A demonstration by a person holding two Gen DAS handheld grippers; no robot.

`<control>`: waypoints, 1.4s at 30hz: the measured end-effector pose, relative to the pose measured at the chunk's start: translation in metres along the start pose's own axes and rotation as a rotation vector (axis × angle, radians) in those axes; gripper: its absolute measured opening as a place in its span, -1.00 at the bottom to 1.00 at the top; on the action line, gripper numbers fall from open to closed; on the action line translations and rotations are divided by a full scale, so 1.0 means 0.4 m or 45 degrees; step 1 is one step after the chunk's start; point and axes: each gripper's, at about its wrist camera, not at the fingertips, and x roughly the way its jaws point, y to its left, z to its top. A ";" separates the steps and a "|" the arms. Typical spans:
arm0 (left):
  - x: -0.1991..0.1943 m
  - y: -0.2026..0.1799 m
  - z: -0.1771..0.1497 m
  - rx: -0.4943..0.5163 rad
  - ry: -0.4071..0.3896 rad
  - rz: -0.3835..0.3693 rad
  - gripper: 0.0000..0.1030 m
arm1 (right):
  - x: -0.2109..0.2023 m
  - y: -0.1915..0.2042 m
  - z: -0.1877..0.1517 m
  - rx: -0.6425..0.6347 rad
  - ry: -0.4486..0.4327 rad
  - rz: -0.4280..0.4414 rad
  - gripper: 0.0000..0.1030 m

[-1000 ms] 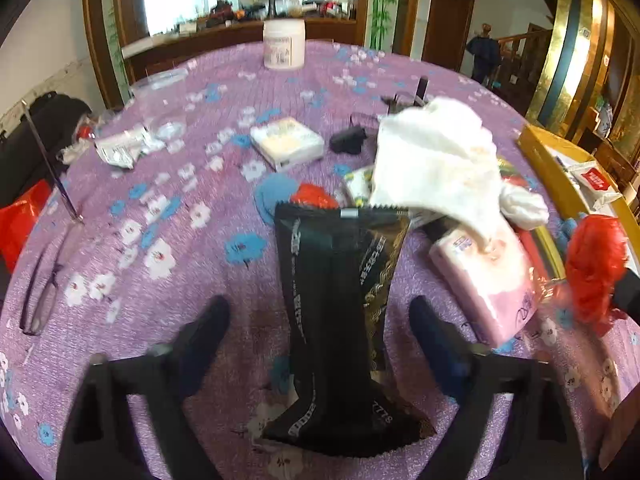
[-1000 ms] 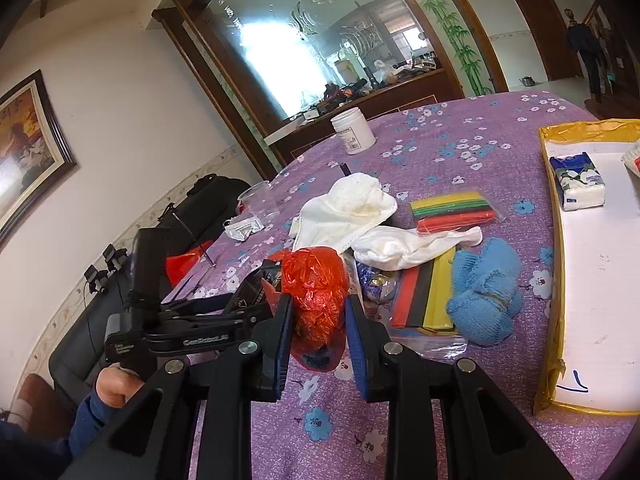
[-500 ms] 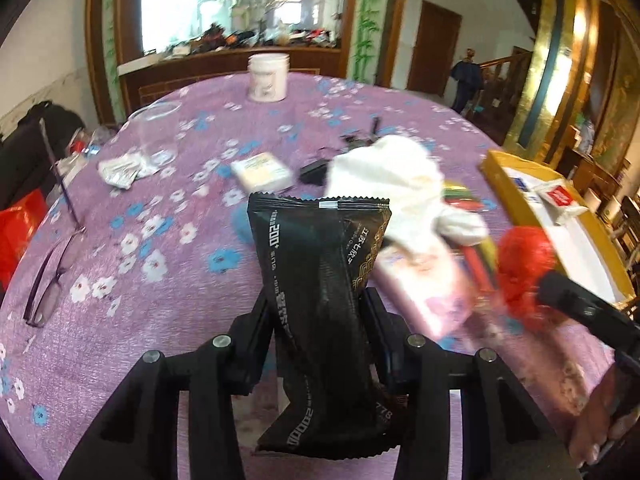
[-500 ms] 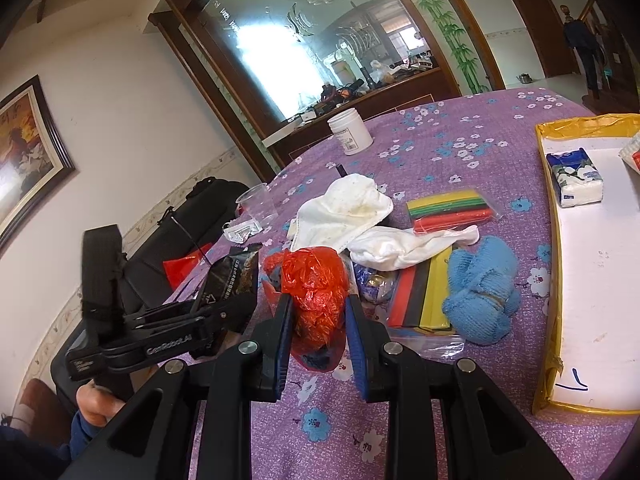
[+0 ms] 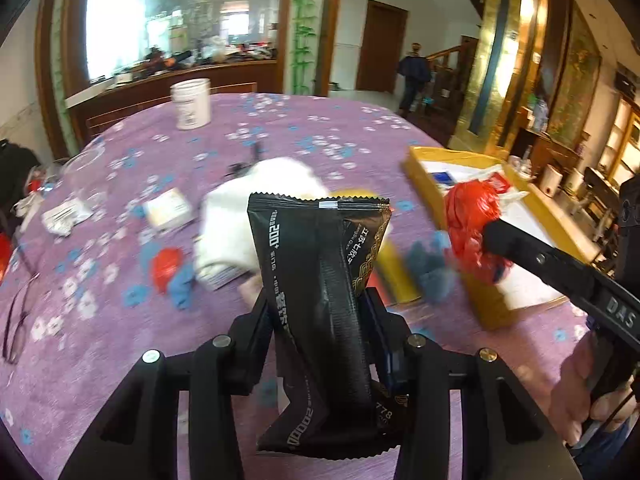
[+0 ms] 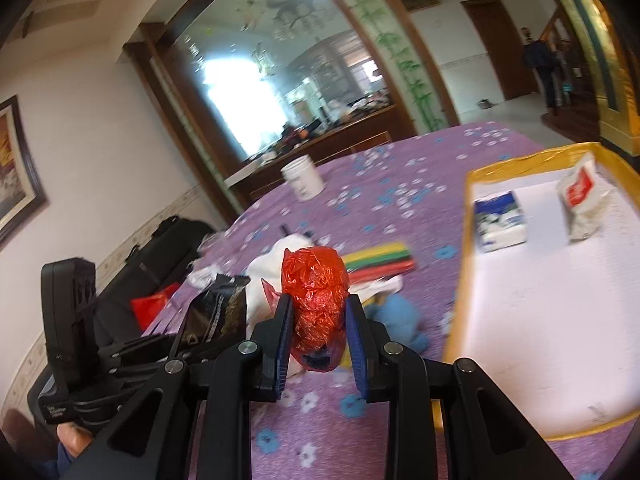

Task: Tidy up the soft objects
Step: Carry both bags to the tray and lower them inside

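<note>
Left hand-held gripper point(image 5: 320, 312) clamps a black packet point(image 5: 320, 280), right hand-held gripper point(image 6: 320, 316) a red bag point(image 6: 316, 300), near the yellow tray point(image 6: 460, 280).

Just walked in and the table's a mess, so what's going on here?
A person is sorting soft items with a handheld gripper in each hand. The left gripper is clamped on a black snack packet, held above the purple floral tablecloth. The right gripper is shut on a crumpled red plastic bag, beside the yellow-rimmed tray. A tissue pack and a red-and-white packet already lie in the tray.
</note>
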 end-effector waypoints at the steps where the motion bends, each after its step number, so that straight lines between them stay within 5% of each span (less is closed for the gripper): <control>1: 0.004 -0.019 0.011 0.015 -0.002 -0.017 -0.17 | -0.010 -0.016 0.008 0.014 -0.013 -0.022 -0.46; 5: 0.023 -0.110 0.057 0.085 -0.026 -0.078 -0.17 | -0.053 -0.098 0.041 0.111 -0.076 -0.094 -0.46; 17: 0.190 -0.414 0.119 0.261 0.041 -0.257 -0.17 | -0.154 -0.307 0.059 0.286 -0.233 -0.568 -0.46; 28: 0.320 -0.486 0.118 0.287 0.146 -0.308 -0.17 | -0.137 -0.371 0.069 0.407 -0.168 -0.608 -0.42; 42: 0.319 -0.473 0.108 0.279 0.130 -0.305 -0.13 | -0.140 -0.372 0.064 0.407 -0.175 -0.633 -0.25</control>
